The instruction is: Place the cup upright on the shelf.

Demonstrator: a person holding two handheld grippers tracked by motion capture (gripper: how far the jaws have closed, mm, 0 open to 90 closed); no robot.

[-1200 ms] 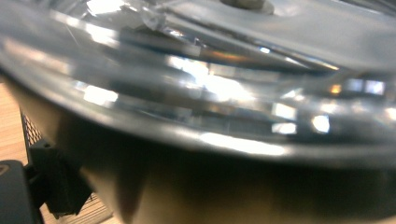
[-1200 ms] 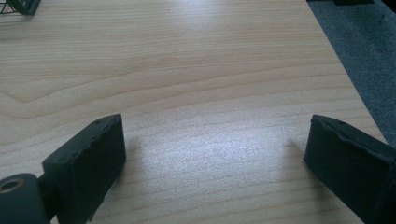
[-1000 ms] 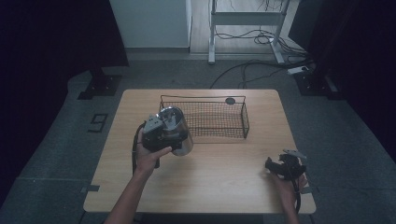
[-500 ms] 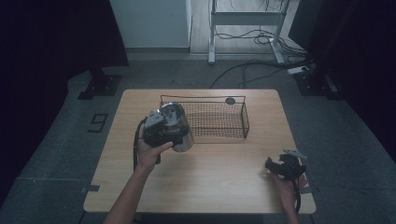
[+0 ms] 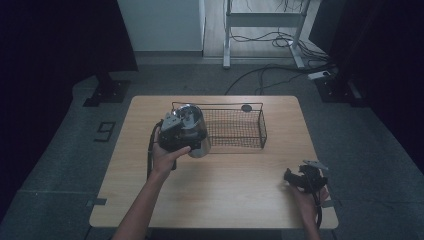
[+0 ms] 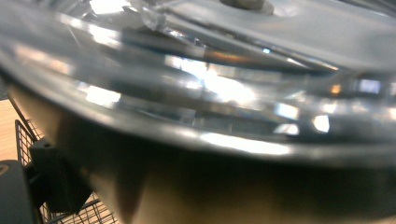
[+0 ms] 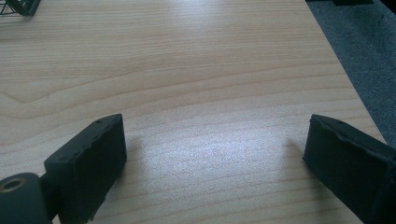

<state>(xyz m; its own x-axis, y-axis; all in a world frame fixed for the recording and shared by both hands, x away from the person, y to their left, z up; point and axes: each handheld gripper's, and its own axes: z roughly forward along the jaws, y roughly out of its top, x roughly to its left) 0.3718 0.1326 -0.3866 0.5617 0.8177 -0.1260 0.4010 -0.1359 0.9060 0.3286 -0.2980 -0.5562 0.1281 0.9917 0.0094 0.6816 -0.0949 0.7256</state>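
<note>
Left gripper view: steel pot (image 6: 243,93), shiny, ribbed with bright reflections, sits right against the lens; one black jaw shows at the lower left, pressed against the pot's wall. Grip reads as a pinch on the pot. Black wire mesh (image 6: 28,140) and a strip of wooden table lie behind, at the far left of that view.

High view, item 1: left gripper (image 5: 186,136), held in the person's left hand (image 5: 165,157), carries the steel pot (image 5: 196,131) above the table, at the left end of the wire basket (image 5: 235,129). The pot is tilted, its open mouth turned up and to the far side. Whether its base touches the table cannot be told.

High view, item 2: wire basket, black, rectangular, stands on the far half of the table (image 5: 220,190); a small dark round thing (image 5: 246,108) lies just beyond its far rim.

Right gripper view: jaws spread wide, nothing between them, pale wood grain beneath.

High view, item 3: right gripper (image 5: 290,176), in the person's right hand (image 5: 306,196), rests at the near right corner of the table, well apart from the pot.

Writing: a floor mark (image 5: 105,132) left of the table, reading as "9".
</note>
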